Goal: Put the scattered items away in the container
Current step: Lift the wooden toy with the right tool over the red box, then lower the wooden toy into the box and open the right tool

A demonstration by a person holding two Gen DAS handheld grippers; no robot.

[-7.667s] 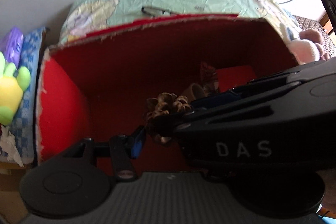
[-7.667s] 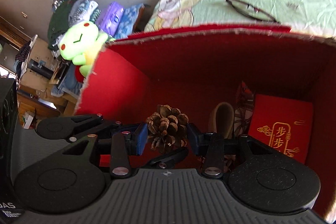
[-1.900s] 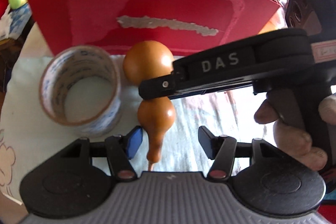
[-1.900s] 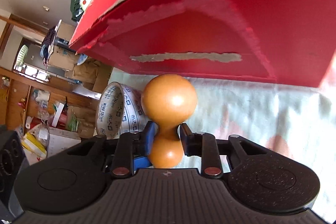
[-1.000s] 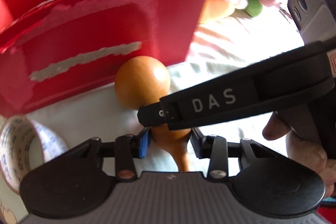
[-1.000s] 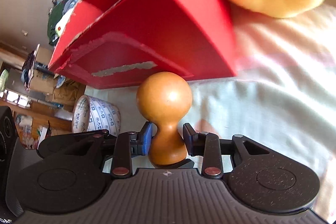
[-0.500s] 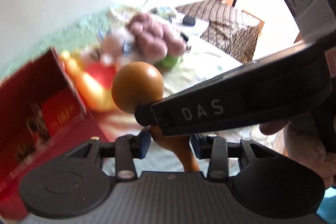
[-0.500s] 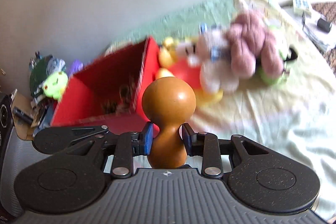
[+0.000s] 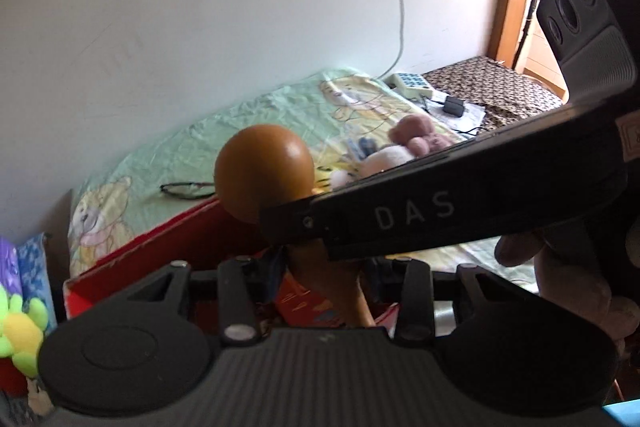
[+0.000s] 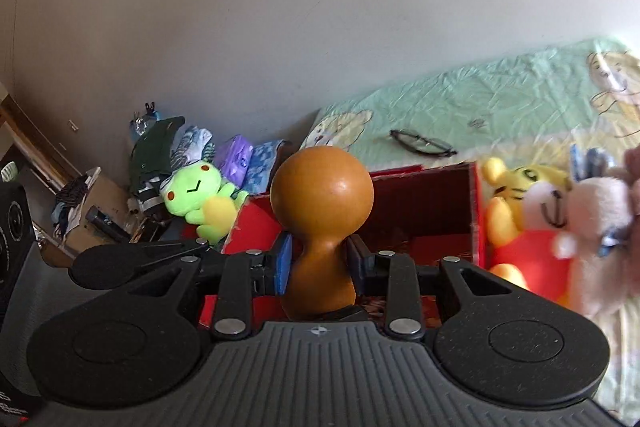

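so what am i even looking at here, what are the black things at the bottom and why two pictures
Each picture comes from a camera riding on a handheld gripper, a two-fingered clamp a person squeezes. One picture is the left gripper, the other the right gripper. Both clamps are shut on an orange-brown gourd, held in the air in front of a red box. The long black bar across the left picture is the right gripper seen from the side. The box stands on a green sheet beside glasses and soft toys.
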